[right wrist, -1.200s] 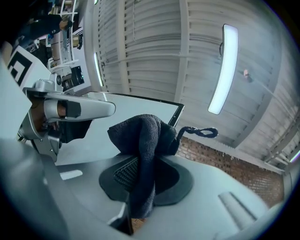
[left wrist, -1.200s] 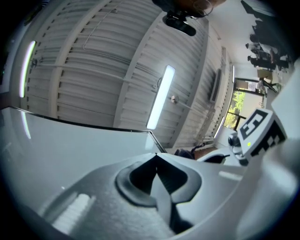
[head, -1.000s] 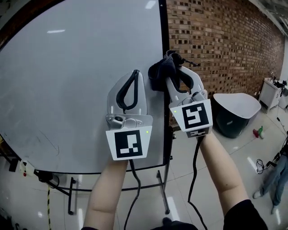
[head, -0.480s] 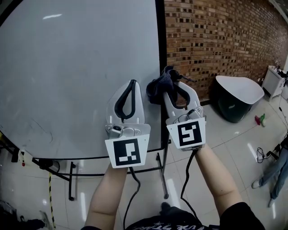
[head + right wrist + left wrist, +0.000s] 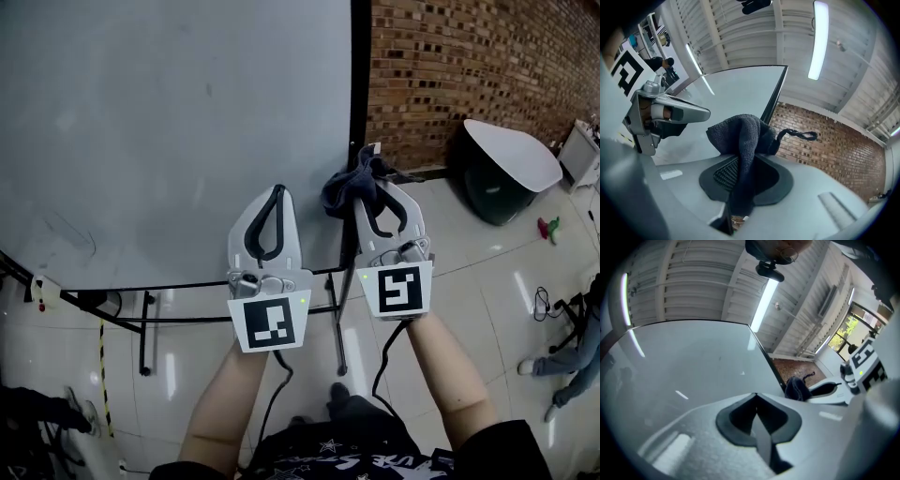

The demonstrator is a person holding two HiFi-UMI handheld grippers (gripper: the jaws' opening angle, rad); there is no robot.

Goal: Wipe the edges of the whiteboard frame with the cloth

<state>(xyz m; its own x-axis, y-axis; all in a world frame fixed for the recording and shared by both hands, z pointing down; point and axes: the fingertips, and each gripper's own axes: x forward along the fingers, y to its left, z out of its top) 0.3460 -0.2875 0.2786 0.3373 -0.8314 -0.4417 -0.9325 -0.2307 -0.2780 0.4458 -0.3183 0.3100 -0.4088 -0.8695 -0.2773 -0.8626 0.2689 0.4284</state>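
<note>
Right tool (image 5: 373,192) clamped on dark fuzzy cloth (image 5: 345,191), at black right frame edge (image 5: 356,103) of pale whiteboard (image 5: 169,122); wiping looks under way. Left tool (image 5: 274,199) jaws together, empty. Next: slide cloth along edge.

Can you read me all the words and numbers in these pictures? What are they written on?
No word or number here reads clearly.
On the person's dark shirt: pale print, too small and blurred to read.
On the left cube of the left gripper: a black-and-white square marker, no letters.
On the right cube of the right gripper: the same kind of marker.
On the whiteboard: faint smudges only.
On the cloth: no label showing.
</note>
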